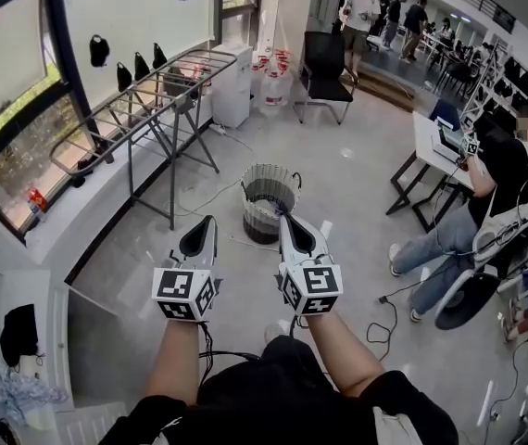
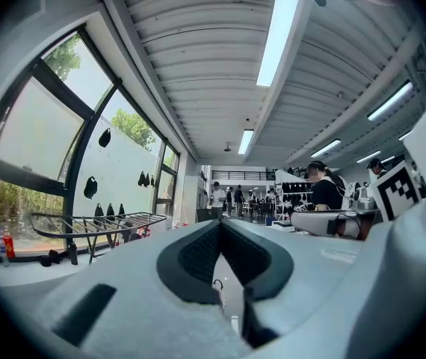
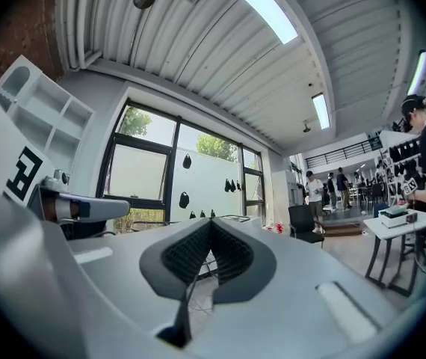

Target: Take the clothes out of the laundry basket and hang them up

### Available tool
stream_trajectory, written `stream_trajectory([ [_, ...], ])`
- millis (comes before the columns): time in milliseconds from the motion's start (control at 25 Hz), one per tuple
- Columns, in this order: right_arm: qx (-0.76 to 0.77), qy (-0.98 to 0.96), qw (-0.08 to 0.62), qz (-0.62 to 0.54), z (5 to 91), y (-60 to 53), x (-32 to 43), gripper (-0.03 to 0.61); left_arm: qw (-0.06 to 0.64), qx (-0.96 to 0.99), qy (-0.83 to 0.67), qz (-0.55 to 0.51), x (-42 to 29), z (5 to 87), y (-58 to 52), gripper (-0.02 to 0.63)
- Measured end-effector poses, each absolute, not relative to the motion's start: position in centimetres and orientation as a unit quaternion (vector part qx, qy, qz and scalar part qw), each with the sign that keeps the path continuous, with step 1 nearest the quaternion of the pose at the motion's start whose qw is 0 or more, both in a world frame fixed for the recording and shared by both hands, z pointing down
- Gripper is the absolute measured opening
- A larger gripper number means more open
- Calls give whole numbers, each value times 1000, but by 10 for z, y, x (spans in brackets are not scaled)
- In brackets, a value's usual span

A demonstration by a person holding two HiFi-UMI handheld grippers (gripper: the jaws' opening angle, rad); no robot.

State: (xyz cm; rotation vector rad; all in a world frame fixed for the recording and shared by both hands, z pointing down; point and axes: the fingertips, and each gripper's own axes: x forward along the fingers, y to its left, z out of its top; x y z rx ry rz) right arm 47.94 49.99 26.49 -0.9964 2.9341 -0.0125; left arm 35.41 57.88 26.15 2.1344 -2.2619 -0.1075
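Just short of the laundry basket (image 1: 269, 169), pointing towards it: left gripper (image 1: 210, 220) and right gripper (image 1: 283, 218), both closed on nothing, right nearer its rim. Inside the basket, seemingly dark clothes (image 1: 262, 221), ahead and below.

Left tool (image 1: 210, 221) and right tool (image 1: 282, 219): white shells, black pads, black-and-white square markers. Laundry basket (image 1: 270, 168): pale grey, slatted wall. Clothes (image 1: 262, 224) inside: dark. Drying rack (image 1: 153, 95): grey metal. Floor (image 1: 338, 179): light grey. Chair (image 1: 327, 68): black.

Head view looks down; level gripper views share the drying rack (image 1: 179, 69).
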Motion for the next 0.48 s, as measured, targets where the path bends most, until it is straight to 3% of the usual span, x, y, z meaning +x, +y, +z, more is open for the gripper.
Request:
stream_trajectory([
  [480, -340, 940, 37, 0, 272, 403, 437, 14, 9, 686, -728, -8, 308, 271, 491, 8],
])
